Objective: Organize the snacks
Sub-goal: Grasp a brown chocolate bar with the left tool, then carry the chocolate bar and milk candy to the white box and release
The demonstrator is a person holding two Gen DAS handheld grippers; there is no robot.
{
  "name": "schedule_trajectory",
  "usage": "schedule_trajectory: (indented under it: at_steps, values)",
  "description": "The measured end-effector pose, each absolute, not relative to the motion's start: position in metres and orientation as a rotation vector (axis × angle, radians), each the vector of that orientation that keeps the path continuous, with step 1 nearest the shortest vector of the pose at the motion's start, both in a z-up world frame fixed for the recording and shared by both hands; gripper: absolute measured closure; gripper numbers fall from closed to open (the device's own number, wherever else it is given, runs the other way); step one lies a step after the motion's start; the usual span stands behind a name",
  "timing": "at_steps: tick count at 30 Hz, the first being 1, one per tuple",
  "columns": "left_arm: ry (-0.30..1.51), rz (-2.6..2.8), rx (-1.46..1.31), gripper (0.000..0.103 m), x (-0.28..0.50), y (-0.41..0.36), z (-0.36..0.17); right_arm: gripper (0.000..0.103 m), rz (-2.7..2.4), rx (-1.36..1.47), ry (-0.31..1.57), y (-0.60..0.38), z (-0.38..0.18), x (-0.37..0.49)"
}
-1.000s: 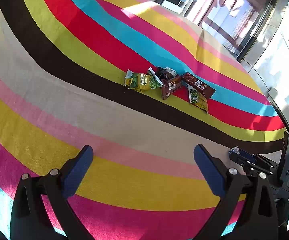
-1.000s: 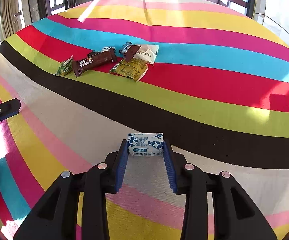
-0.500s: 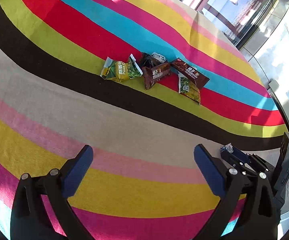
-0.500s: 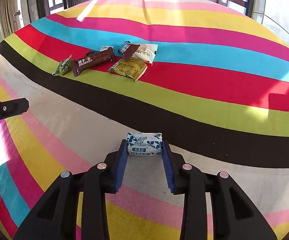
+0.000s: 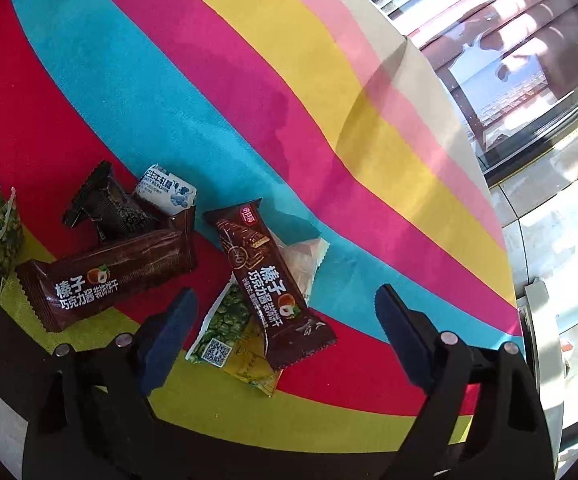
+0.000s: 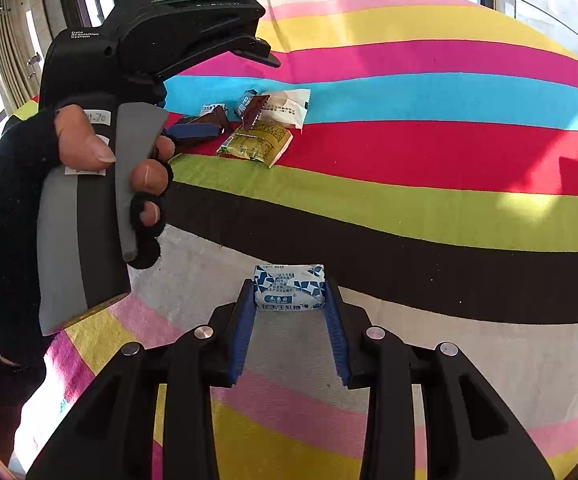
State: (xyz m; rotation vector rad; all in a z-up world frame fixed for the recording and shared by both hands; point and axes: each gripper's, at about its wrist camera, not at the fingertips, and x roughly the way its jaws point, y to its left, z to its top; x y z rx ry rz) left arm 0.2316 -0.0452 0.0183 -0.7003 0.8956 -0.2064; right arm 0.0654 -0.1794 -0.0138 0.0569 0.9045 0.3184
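Left gripper (image 5: 285, 320): fingers wide, hovering over snack pile (image 5: 161, 256) on striped bench (image 5: 329, 128), 1 hazelnut bar (image 5: 267, 280) between them. Bench edge near, right. Right gripper (image 6: 290, 300): fingers clamp blue-white candy (image 6: 289, 288); open cloth surrounds it.

My left fingers (image 5: 173, 334) stand wide apart over the snack pile (image 5: 161, 256); between them lie a brown bar (image 5: 269, 280) and a green packet (image 5: 229, 332), crowding the gap. Striped desk (image 5: 249, 92) beyond the pile is bare. In the right wrist view, my left hand (image 6: 89, 184) blocks the near left; the right side lies open.
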Motion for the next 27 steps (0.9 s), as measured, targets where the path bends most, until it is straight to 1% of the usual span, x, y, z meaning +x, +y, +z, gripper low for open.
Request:
schedule_trajectory:
  at_steps: [1,2,3,4,8,11,15,21,27]
  values:
    - [0.903,-0.208,-0.7,0.023,0.235,-0.046,0.016,0.069,0.322,0.066,0.904,-0.18,-0.014,0.066]
    - [0.91,-0.23,-0.694,0.048,0.239,-0.048,0.014,0.069,0.323,0.069,0.903,-0.18,-0.014,0.065]
    - [0.917,-0.246,-0.673,0.069,0.238,-0.051,0.013,0.069,0.323,0.069,0.903,-0.18,-0.014,0.065]
    - [0.908,-0.278,-0.663,0.078,0.233,-0.052,0.014,0.069,0.323,0.07,0.903,-0.18,-0.014,0.065]
    - [0.816,-0.359,-0.533,0.079,0.179,-0.056,0.034,0.069,0.328,0.08,0.902,-0.179,-0.013,0.066]
    - [0.767,-0.364,-0.351,0.079,0.13,-0.058,0.045,0.069,0.332,0.092,0.902,-0.181,-0.013,0.066]
    - [0.79,-0.317,-0.198,0.079,0.086,-0.042,0.041,0.069,0.334,0.099,0.902,-0.183,-0.012,0.064]
    - [0.826,-0.278,-0.078,0.079,0.042,-0.011,0.033,0.069,0.346,0.134,0.902,-0.188,-0.014,0.066]
    - [0.851,-0.265,-0.109,0.079,0.013,0.012,0.022,0.069,0.349,0.185,0.902,-0.197,-0.014,0.066]
